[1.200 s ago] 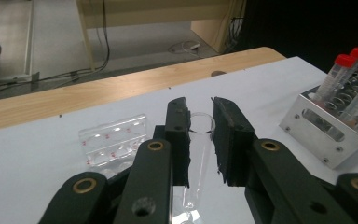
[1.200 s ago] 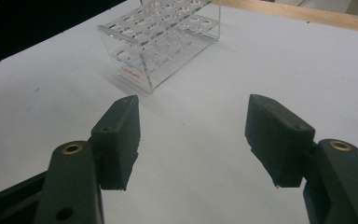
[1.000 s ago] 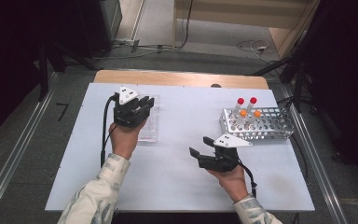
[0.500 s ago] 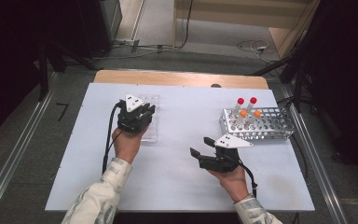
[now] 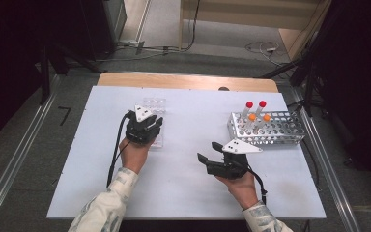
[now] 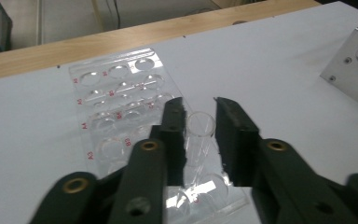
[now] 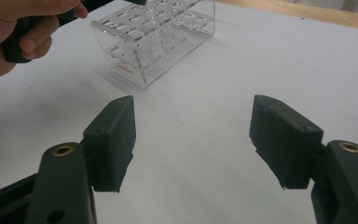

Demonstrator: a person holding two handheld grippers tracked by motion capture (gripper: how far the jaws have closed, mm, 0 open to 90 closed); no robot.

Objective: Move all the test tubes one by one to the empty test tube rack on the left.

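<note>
The left tool [image 5: 145, 126] stands over the clear rack [image 6: 121, 105] at the left of the desk [image 5: 193, 193], jaws pointing down. Compared with the high view a second ago, the left hand [image 5: 134, 153] has come lower and slightly nearer the person, so the tool now sits at the near end of the rack.

In the left gripper view, an uncapped clear tube [image 6: 198, 140] stands upright between the jaws, its lower end seated in a rack hole. The jaws have just been opening. A narrow gap shows on each side of the tube, so the pads no longer press on it. Judgement: the tube has been placed and is being released; it should stand unsupported once the tool lifts away.

The right tool [image 5: 222, 162] rests near the middle of the desk, well apart from both racks. Its jaws stand wide open and hold nothing. It has not moved across the three high views.

The metal rack [image 5: 265, 128] at the right of the desk carries capped tubes: two red caps [image 5: 255, 104] and two orange caps [image 5: 259, 117].

Next move, as a judgement: lift the left tool straight up to avoid tipping the tube. A sideways withdrawal could catch the rim.
</note>
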